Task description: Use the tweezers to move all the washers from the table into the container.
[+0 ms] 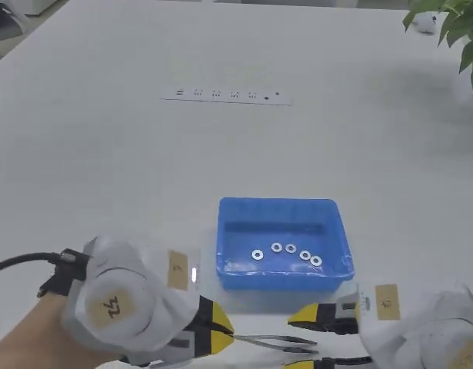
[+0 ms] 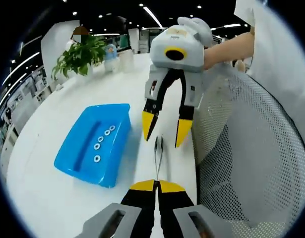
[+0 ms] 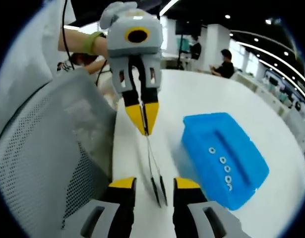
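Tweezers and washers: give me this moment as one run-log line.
left gripper: shut on tweezers | right gripper: open, jaws either side of tweezers' free end | washers: five in blue container

- Tweezers (image 1: 276, 343): slim and silver, roughly level, just in front of the container's near wall. The handle end is pinched in the closed jaws of the left gripper (image 1: 221, 332), tips pointing right.
- Washers (image 1: 291, 248): five small silver rings in a slanting row on the container floor.
- Container (image 1: 278, 206): shallow blue rectangular tray, upright on the bench (image 1: 144, 169).
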{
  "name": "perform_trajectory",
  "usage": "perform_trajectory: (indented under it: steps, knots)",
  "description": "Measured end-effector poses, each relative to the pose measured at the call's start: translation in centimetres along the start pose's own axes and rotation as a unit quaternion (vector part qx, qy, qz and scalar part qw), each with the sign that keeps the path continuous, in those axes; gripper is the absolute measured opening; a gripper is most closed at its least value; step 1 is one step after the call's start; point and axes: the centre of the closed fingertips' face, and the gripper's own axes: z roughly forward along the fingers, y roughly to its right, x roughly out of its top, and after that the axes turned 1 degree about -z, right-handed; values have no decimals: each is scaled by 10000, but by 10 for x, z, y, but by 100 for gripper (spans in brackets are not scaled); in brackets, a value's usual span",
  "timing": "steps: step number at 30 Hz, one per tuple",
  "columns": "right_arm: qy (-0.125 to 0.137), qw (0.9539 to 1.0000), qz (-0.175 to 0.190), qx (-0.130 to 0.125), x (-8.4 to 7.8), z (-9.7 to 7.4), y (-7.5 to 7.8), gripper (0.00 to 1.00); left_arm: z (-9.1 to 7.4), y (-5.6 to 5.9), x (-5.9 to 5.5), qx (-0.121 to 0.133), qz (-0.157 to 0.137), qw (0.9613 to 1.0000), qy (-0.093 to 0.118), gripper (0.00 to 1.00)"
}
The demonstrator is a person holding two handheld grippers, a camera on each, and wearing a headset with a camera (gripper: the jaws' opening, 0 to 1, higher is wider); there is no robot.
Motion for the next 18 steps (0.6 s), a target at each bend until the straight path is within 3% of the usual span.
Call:
perform_trajectory:
  steps: [5, 9, 15, 18]
  knots:
    - [358, 9965, 529, -530, -6, -38, 10, 35, 9, -3, -14, -122, 41, 9995, -303, 0]
    - [513, 9896, 788, -1088, -12, -71, 22, 44, 15, -3, -20, -179, 60, 9983, -556, 0]
    - [616, 9832, 742, -1552, -8, -107, 29, 50, 20, -1, -25, -184, -8, 9970, -749, 0]
    - [827, 9766, 802, -1815, -5, -121, 31, 53, 21, -3, -28, -113, 48, 9968, -786, 0]
